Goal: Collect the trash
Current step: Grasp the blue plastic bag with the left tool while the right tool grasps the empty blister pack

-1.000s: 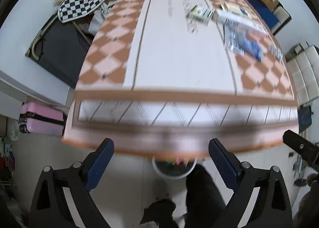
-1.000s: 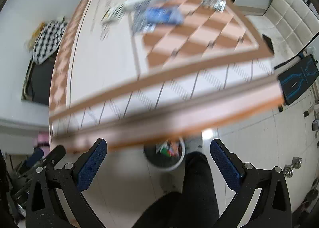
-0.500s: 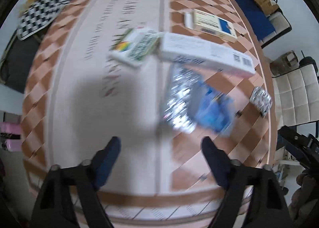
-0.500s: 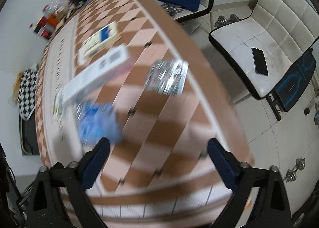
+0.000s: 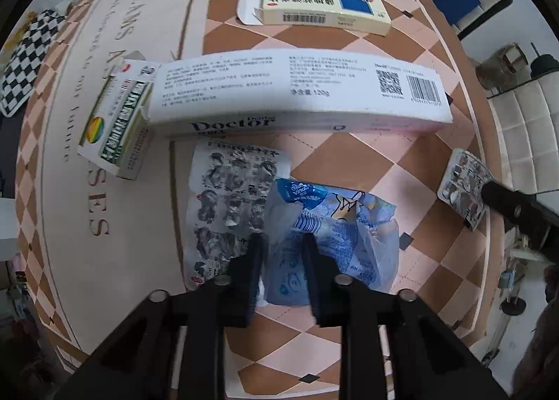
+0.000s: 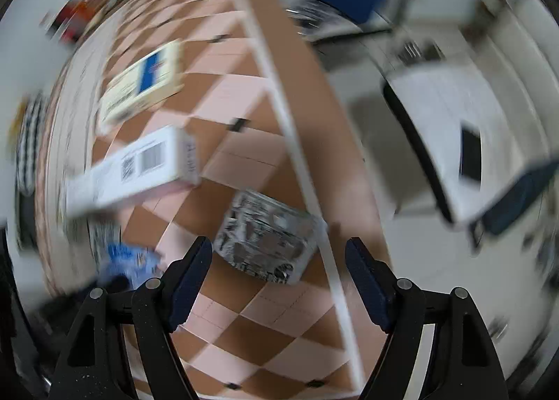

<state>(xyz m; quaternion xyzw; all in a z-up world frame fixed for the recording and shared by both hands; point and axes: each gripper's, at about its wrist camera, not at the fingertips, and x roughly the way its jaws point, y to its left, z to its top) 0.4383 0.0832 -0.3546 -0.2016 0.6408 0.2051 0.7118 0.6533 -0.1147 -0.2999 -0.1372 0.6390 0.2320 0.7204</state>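
Trash lies on a checkered table [image 5: 349,162]. My left gripper [image 5: 283,249] points down with its jaws closing, and the pads pinch a fold of a blue plastic wrapper [image 5: 335,225]. The wrapper lies partly over a large foil blister sheet [image 5: 227,197]. My right gripper [image 6: 279,267] hovers near the table's right edge, jaws closing but still wide. A small foil blister pack [image 6: 265,242] lies between its fingertips, untouched; the right wrist view is blurred. The same pack [image 5: 461,183] shows at the right of the left wrist view.
A long white toothpaste box [image 5: 297,92], a green-and-white box [image 5: 115,124] and a cream box with a blue panel [image 5: 321,5] lie farther along the table. The table's edge [image 6: 297,120] runs beside the small pack. A white seat with a phone [image 6: 468,152] stands beyond.
Both grippers travelled from the table's end, above a floor bin, to over the trash on the tabletop and sank lower. The left jaws narrowed onto the blue wrapper. The right jaws narrowed somewhat.
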